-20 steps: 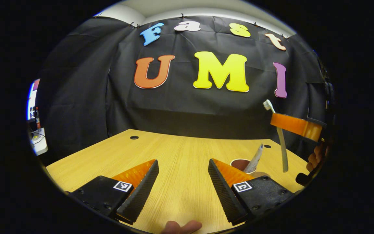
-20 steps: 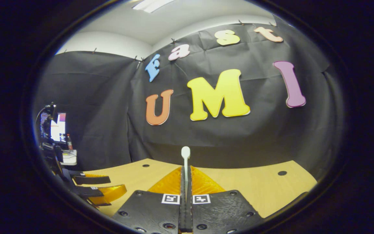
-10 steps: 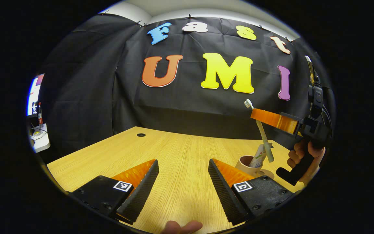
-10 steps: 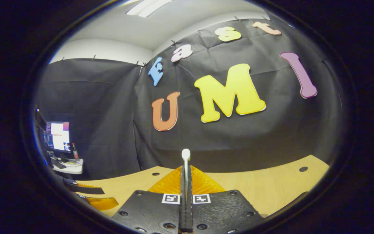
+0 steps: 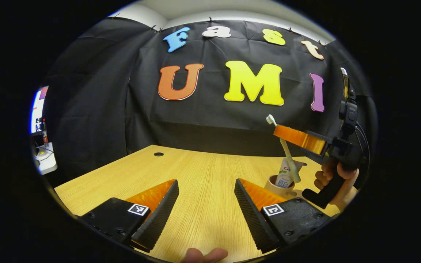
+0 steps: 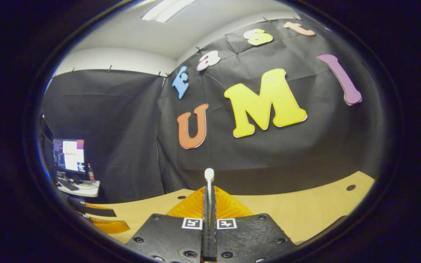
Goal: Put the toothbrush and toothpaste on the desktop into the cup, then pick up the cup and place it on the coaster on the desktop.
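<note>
Two grippers: one empty, one loaded.
Left gripper (image 5: 206, 204): fingers spread wide, nothing between them, low over the wooden desktop (image 5: 203, 171) in the left gripper view. Bare wood shows through the gap.
Right gripper (image 6: 209, 215): fingers pressed together on the toothbrush (image 6: 209, 182), handle pinched in the seam, white head sticking out past the tips in the right gripper view.
Right gripper, seen from the left gripper view (image 5: 298, 137): held up at the right side, above the cup, with a hand (image 5: 336, 182) wrapped on its grip.
Toothbrush in the left gripper view (image 5: 285, 149): tilted, bristle end up and leaning left, lower end at the mouth of the cup. Can't tell if the tip is inside the rim or just in front of it.
Cup (image 5: 279, 187): tan, standing upright on the desktop at the right, partly hidden behind the left gripper's right finger.
Toothpaste (image 5: 285, 173): already in the cup, standing tilted, top end poking above the rim beside the toothbrush handle.
Coaster: can't make it out; cup base is blocked by the finger.
Desktop: two round cable holes near the back edge, one far left (image 5: 158, 154), one behind the cup.
Background: monitor (image 6: 68, 155) on a side table at left in the right gripper view.
</note>
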{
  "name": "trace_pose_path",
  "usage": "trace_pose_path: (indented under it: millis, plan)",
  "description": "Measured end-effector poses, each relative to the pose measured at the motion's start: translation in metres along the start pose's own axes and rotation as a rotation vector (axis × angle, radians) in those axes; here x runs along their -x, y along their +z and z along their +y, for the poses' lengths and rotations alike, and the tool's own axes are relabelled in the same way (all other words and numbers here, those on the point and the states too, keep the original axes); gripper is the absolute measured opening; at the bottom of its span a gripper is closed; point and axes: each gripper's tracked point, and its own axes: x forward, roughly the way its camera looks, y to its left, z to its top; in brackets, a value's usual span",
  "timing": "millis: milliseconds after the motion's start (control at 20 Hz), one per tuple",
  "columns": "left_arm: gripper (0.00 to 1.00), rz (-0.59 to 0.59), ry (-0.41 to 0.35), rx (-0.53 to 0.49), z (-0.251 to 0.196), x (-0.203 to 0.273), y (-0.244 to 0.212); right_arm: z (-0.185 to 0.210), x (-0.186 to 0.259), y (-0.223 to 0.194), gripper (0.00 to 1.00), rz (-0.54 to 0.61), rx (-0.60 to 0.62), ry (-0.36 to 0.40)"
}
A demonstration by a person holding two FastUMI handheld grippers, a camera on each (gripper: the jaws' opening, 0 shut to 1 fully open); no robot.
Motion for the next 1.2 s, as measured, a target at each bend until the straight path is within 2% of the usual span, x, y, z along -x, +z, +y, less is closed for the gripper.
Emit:
trace_pose_path:
  millis: [150,550,900,1150,1200]
  plan:
    - [0.98,-0.004,-0.013,0.004,-0.001,0.002,0.001,-0.01,0.011,0.024,0.0,-0.046,0.009,-0.02]
    - [0.98,-0.013,-0.028,-0.019,-0.007,0.01,-0.002,-0.051,0.018,0.032,0.0,-0.075,0.055,-0.104]
    - [0.98,-0.012,-0.037,-0.02,-0.011,0.016,0.001,-0.063,-0.011,0.006,0.0,-0.075,0.085,-0.134]
    - [0.98,-0.025,-0.017,-0.027,-0.002,0.019,0.004,-0.049,-0.02,-0.012,0.0,-0.071,0.03,-0.115]
    - [0.88,-0.021,-0.018,-0.025,-0.002,0.019,0.004,-0.047,-0.018,-0.013,0.0,-0.078,0.036,-0.115]
